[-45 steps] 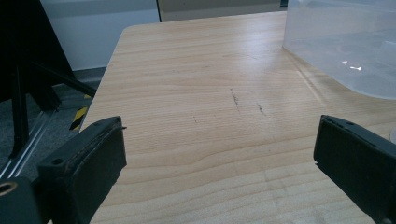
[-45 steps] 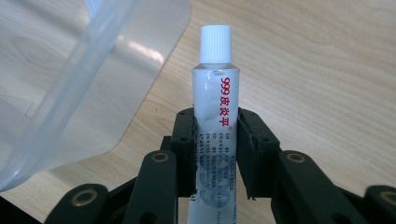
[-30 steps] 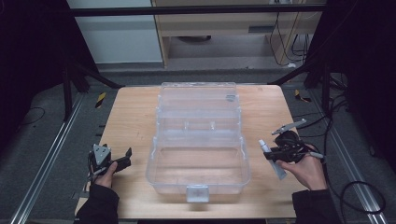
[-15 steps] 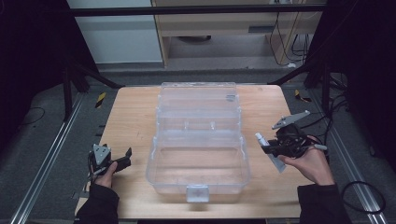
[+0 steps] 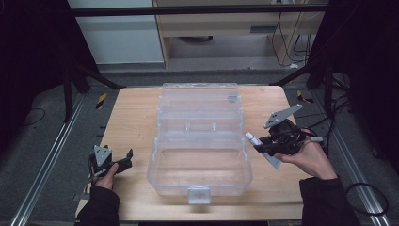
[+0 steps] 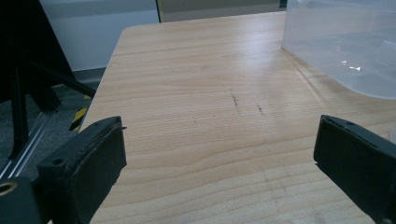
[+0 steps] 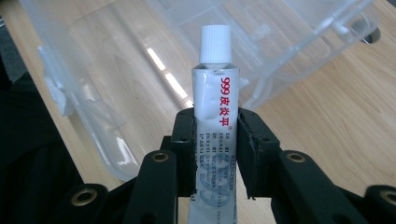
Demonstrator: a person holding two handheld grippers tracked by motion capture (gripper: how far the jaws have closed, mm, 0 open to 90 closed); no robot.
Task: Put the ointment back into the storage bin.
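Two tongs are in use at a wooden counter [image 5: 136, 122], one per hand. A clear plastic box [image 5: 200, 141] sits open at the counter's centre, lid hinged back toward the far edge, latch tab at the near edge.

Right tongs [image 5: 263, 147]: held in the person's right hand [image 5: 308, 157], just beside the box's right wall, approx. level with the junction of lid and base. Jaws are clamped on a white tube [image 7: 214, 121], pressing its flat sides from both flanks. In the right gripper view the tube stands up between the jaws, white ribbed cap [image 7: 215, 44] on top, red print "999" plus characters down its face. Cap end points toward the box; in the high view the tube [image 5: 263, 150] lies slanted, cap nearest the box wall, tail end toward the counter's near right. Whether the cap touches the wall cannot be told. A grey three-cornered plate [image 5: 281, 116] sits on top of this unit.

Left tongs [image 5: 128, 157]: held in the left hand [image 5: 106, 176] near the counter's near left corner, apart from the box. Jaws are spread wide w/ nothing between them; the left gripper view shows bare wood grain w/ faint scratches between the two black pads [image 6: 86, 161], and the box's wall at upper right.
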